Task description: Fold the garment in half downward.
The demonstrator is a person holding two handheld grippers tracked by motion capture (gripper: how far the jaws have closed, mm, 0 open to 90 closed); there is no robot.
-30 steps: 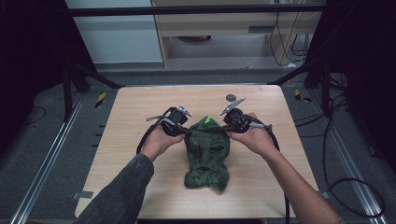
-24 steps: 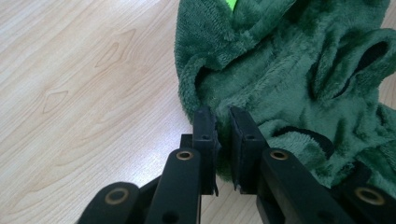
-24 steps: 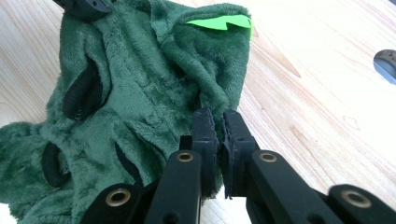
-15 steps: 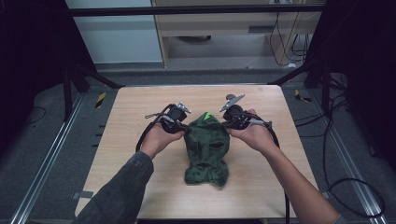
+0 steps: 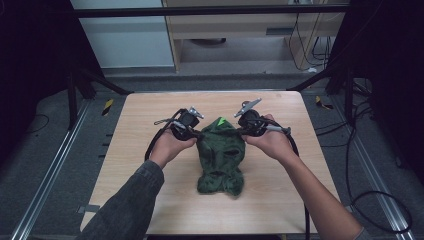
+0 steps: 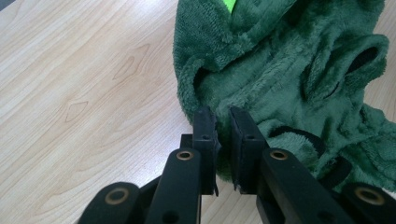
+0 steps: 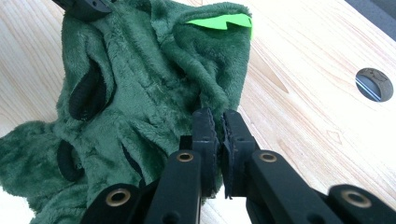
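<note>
Green fleece garment (image 5: 220, 155) lies mid-table (image 5: 140, 130), far end held between the 2 grippers. Left gripper (image 5: 192, 131) sits at the garment's left edge; in the left gripper view its jaws stand narrow, pinching a fold of fleece (image 6: 261, 79). Right gripper (image 5: 241, 126) sits at the right edge; in the right gripper view jaws nearly closed, clamped on fleece (image 7: 140, 93). Bright green tag (image 7: 219, 21) at the garment's far end. Round hole (image 7: 373, 84) in tabletop, well apart.
</note>
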